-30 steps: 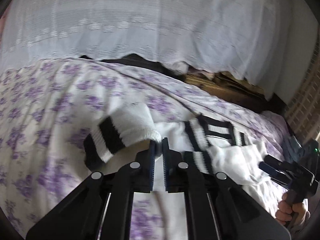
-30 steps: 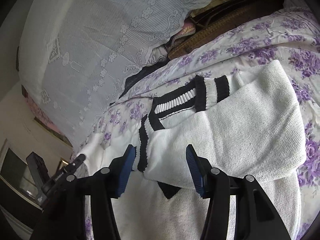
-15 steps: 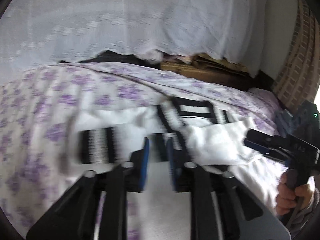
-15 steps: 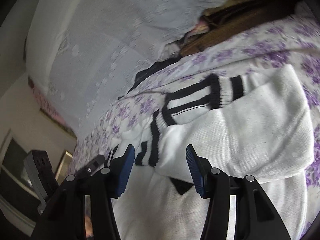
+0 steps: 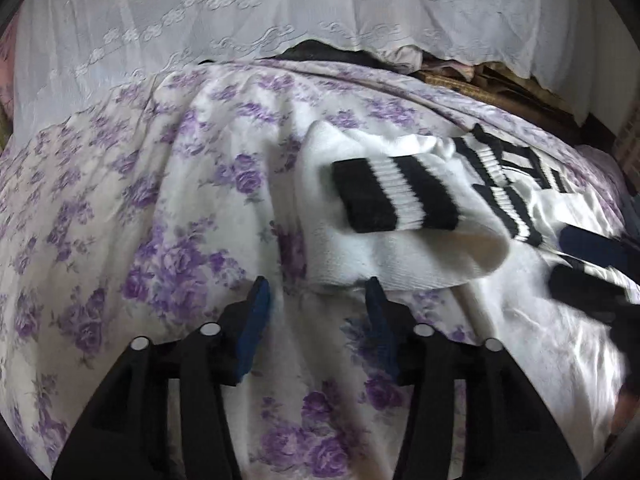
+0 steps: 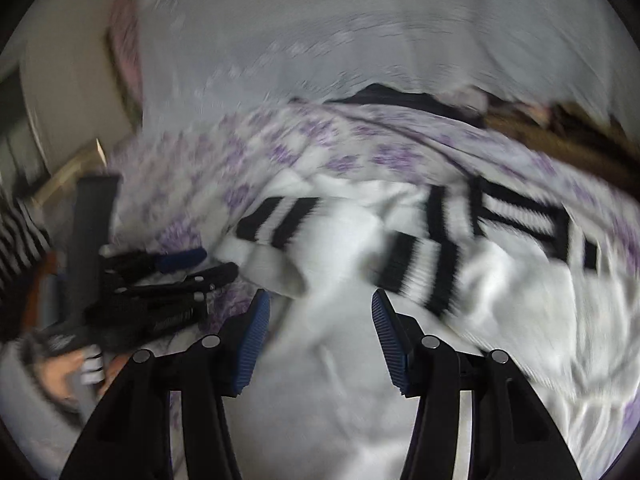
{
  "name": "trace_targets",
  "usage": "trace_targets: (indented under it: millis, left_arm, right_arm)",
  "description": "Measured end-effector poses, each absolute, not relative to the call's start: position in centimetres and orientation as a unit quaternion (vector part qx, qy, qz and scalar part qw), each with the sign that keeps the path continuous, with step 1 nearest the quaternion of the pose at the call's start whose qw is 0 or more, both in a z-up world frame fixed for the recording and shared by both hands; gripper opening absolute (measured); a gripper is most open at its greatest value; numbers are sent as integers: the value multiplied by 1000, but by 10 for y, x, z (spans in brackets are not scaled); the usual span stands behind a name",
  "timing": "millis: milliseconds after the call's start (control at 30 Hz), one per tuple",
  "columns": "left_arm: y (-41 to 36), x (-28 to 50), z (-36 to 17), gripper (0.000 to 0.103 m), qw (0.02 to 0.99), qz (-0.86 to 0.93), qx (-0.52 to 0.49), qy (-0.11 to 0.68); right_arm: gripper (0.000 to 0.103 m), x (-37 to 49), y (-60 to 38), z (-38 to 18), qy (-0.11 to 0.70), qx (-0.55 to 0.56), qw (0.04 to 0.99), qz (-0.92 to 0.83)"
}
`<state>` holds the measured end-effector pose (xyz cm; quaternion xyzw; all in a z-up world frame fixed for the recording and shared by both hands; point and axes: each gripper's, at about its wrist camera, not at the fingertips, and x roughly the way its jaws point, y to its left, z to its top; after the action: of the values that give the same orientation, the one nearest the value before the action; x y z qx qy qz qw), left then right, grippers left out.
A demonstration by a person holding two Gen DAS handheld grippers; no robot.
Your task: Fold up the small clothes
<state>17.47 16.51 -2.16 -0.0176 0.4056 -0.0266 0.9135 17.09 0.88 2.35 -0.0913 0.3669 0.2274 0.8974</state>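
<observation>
Both claws are seen spread wide and holding nothing: the left claw (image 5: pixel 316 292) hangs over the flowered bedspread (image 5: pixel 160 208), the right claw (image 6: pixel 320 308) over the sweater's white body. Just ahead of the left claw and to its right, the white sweater (image 5: pixel 400 256) lies on the bed with one striped cuff (image 5: pixel 396 196) already laid across it. By that, the sleeves look folded in; the body fold is judged not yet done.
</observation>
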Motion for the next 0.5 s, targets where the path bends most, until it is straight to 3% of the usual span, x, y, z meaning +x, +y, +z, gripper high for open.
trace_targets:
  millis: [67,133,267,300,333,500]
  left_arm:
    - [166,174,-21,52,913,-28,-24,406]
    - [174,175,-22,51,911,-24,-43,410]
    - [186,177,-23,53,905,-39,-89,414]
    - [183,177,-24,53,906,-37,-82,414]
    - [180,176,-23,53,908,-35,-71,412]
    - [163,171,-13,54,918,-69,-55,387]
  right_arm:
    - [53,175,28,20,361,-136,898,210]
    - [44,186,45,11,369,-174,893,190]
    - [39,207,45,1,383,-172,891,170]
    - [18,210,44,1,378,-164,895,168]
    - [7,213,39,2,374,-150,900,167]
    - [7,214,-7,24,348,-19,916,199]
